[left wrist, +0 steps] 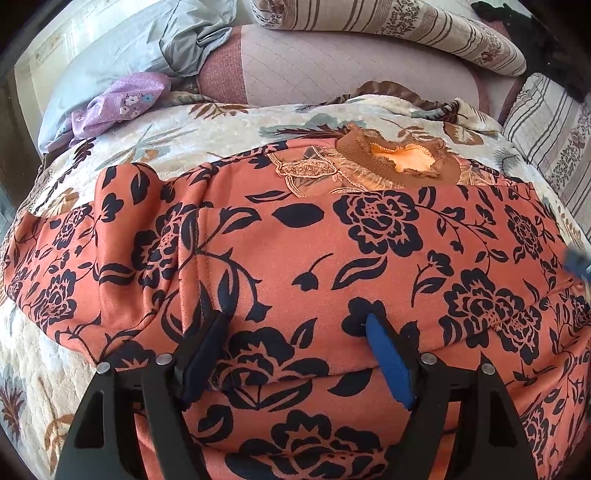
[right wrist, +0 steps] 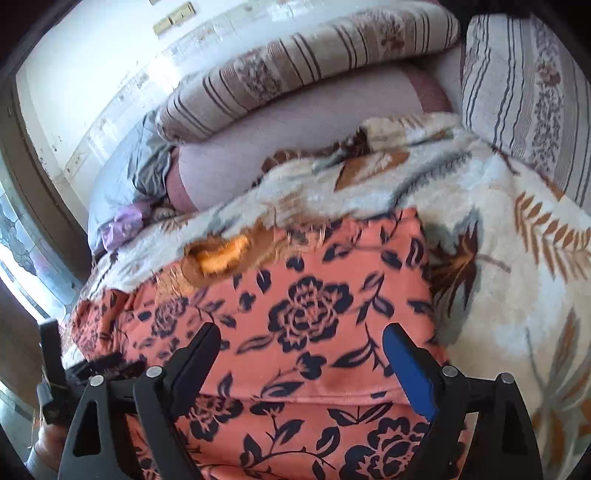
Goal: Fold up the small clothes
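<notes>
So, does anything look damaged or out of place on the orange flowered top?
The orange flowered top lies spread on the floral blanket. Its brown collar has a ragged, frayed-looking inner edge, which may be lace trim rather than damage. The left sleeve area is bunched. Both grippers are open above it.

Striped pillows (left wrist: 443,33) beyond garment (left wrist: 332,258)

My near top (left wrist: 369,236) is orange-red with navy roses and a brown ribbed collar (left wrist: 399,162); my cream blanket (left wrist: 229,125) shows brown leaves; far left lies a lilac flowered cloth (left wrist: 122,99).
</notes>
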Demonstrator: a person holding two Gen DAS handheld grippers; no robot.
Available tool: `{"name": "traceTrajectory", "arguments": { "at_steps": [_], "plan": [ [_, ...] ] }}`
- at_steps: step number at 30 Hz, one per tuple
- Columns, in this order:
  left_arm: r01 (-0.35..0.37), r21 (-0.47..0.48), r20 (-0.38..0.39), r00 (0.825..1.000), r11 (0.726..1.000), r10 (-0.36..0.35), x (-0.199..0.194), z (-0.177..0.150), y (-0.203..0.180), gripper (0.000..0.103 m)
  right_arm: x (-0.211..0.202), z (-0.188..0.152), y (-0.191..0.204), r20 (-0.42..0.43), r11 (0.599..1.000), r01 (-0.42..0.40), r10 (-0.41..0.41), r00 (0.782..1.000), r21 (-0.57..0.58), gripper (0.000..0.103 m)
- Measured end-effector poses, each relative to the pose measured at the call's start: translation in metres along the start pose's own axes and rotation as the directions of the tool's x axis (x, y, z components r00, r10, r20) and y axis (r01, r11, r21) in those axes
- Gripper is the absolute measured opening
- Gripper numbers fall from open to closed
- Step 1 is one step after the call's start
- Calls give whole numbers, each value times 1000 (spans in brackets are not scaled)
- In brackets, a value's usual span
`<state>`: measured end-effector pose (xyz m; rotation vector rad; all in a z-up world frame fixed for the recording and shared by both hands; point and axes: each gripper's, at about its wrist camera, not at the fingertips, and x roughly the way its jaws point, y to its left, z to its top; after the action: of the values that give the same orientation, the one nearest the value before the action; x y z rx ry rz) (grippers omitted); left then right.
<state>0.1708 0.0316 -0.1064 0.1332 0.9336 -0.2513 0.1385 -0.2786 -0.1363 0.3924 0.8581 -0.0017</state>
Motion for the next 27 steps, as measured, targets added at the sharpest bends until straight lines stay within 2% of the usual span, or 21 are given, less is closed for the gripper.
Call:
{"name": "traceTrajectory", "arguments": {
  "at_steps": [1, 2, 3, 5, 7, 8, 10, 12, 15, 17, 18, 19, 21, 25, 26, 27],
  "plan": [
    [4, -2, 3, 1000, 1000, -4, -1, 0, 0, 79, 10, -7, -7, -24, 1000, -8, 8, 1000, 4, 92],
    [5, -3, 3, 1000, 1000, -5, -1, -1, 1, 79, 3, -5, -5, 20, 1000, -9, 9, 1000, 2, 92],
    [8, -6, 4, 1000, 1000, -8, -1, -1, 1, 80, -2, -3, -1, 37, 1000, -11, 11, 999, 0, 97],
    [25, -20, 14, 1000, 999, -25, -4, 0, 3, 80, 6, -6, 3, 13, 999, 3, -3, 1000, -35, 102],
    [69, -60, 47, 997, 996, -67, -14, 1, 11, 79, 8, -6, 9, 9, 997, 39, -38, 999, -63, 102],
    [90, -102, 71, 994, 991, -83, -25, 1, 20, 79, 9, -7, 9, 8, 996, 46, -45, 999, -70, 102],
    [156, -202, 172, 977, 967, -122, -56, 4, 48, 79, 9, -7, 7, 14, 998, 30, -29, 999, -57, 102],
    [176, -313, 255, 962, 934, -96, -86, 7, 86, 79, 10, -7, 4, 18, 999, 14, -13, 1000, -45, 102],
    [185, -504, 325, 946, 844, -13, -115, 2, 163, 80, 9, -8, 3, 17, 999, 17, -16, 1000, -47, 102],
    [153, -613, 295, 955, 775, 44, -116, -4, 221, 80, 8, -8, 3, 17, 999, 20, -19, 1000, -49, 102],
    [143, -666, 270, 961, 732, 59, -112, -7, 253, 80, 9, -8, 4, 17, 999, 21, -20, 1000, -49, 102],
    [147, -720, 249, 967, 678, 55, -104, -11, 286, 79, 9, -8, 4, 17, 999, 21, -20, 1000, -49, 102],
    [161, -806, 208, 978, 570, 17, -86, -18, 347, 79, 9, -7, 4, 18, 999, 20, -19, 1000, -48, 102],
    [181, -915, 200, 980, 360, 16, -58, -39, 428, 76, 10, -8, 4, 21, 999, 18, -17, 1000, -44, 102],
    [187, -926, 202, 979, 328, 13, -52, -43, 439, 73, 11, -7, 4, 21, 999, 20, -19, 1000, -45, 102],
    [199, -929, 209, 978, 311, -2, -44, -44, 448, 73, 11, -7, 5, 21, 999, 24, -23, 1000, -47, 102]
  ]
}}
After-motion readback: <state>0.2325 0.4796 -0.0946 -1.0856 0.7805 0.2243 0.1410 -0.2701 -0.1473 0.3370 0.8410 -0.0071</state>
